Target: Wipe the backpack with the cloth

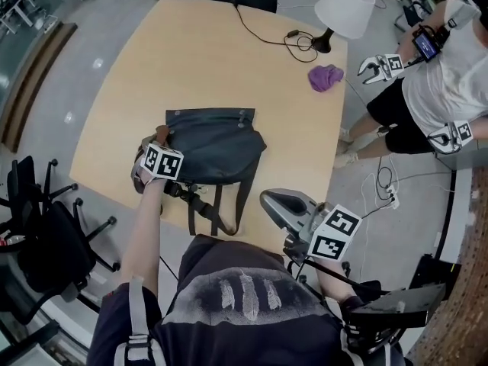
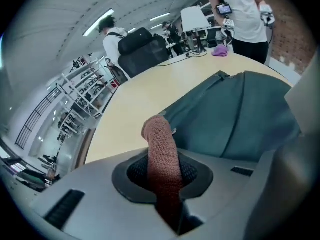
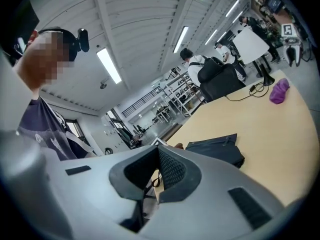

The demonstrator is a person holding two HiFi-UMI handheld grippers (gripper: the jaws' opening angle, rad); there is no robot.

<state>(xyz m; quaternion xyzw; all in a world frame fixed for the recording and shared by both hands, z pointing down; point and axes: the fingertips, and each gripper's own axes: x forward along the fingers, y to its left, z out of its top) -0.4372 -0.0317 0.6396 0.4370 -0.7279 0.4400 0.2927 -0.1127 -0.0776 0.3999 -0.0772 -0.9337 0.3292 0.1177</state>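
Note:
A dark grey-blue backpack (image 1: 216,145) lies flat on the tan table (image 1: 198,59), its straps hanging over the near edge. My left gripper (image 1: 149,152) rests at the bag's left side, shut on a rust-brown cloth (image 2: 162,154). In the left gripper view the cloth sticks up between the jaws, with the backpack (image 2: 235,119) just beyond it. My right gripper (image 1: 276,203) hangs off the table's near right edge, close to my body, shut with nothing in it. The right gripper view shows the backpack (image 3: 216,151) further off on the table.
A purple cloth (image 1: 325,77) lies near the table's far right edge, beside a white lamp (image 1: 345,9) and a black cable (image 1: 267,33). Another person (image 1: 450,82) with two grippers stands at the right. Black office chairs (image 1: 38,235) crowd the left side.

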